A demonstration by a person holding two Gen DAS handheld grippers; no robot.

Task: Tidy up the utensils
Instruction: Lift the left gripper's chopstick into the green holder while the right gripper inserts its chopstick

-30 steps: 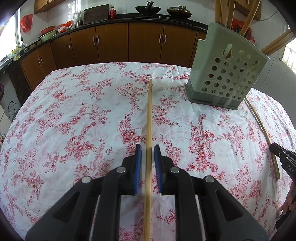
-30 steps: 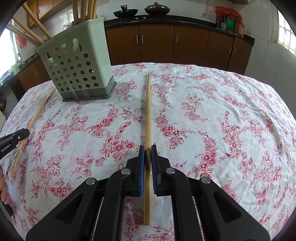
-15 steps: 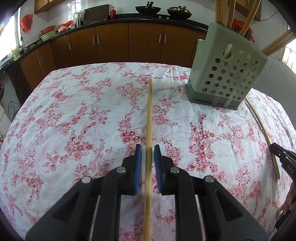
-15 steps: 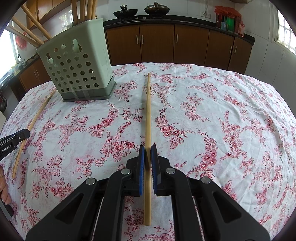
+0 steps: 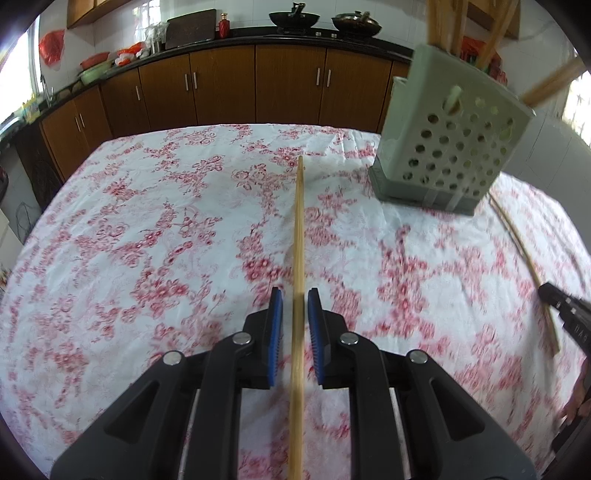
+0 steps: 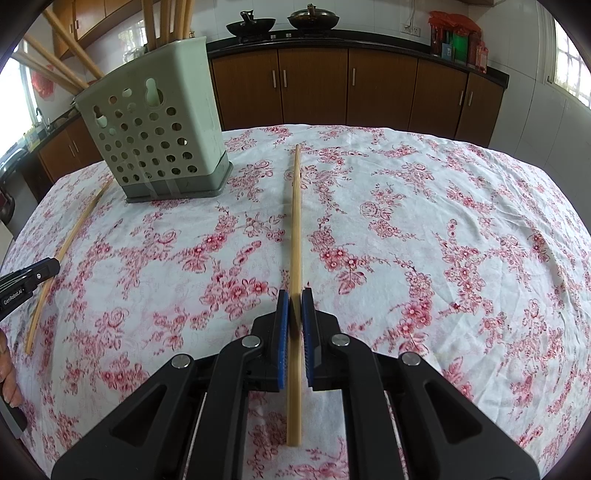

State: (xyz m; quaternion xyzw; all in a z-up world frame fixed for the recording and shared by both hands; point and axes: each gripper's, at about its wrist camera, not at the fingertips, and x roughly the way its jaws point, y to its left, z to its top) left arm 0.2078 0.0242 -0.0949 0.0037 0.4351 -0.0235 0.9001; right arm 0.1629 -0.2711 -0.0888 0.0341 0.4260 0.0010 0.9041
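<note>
Chopsticks are what I am sorting, and each tong has one. Nearest me, the right gripper [image 6: 294, 295] is clamped on the right chopstick [image 6: 295, 221], blue pads tight against both sides, the stick running away from me over the floral tablecloth [image 6: 443, 221] with its near end behind the pads. The left gripper [image 5: 295, 295] stands narrow around the left chopstick [image 5: 298, 229], a sliver of gap on either side, so the pads are not pressing on it. Compared with a second ago I see no change: both tongs sit where they were, with the same openings, though the left camera's picture is now somewhat smeared. Farther off, between the two sticks, the green perforated holder [image 6: 155, 133] stands upright on the cloth with several wooden sticks [image 6: 66, 29] leaning out of its top. Beyond the table are brown cabinets [image 6: 314, 85] and two woks [image 6: 251, 26] on the counter.
</note>
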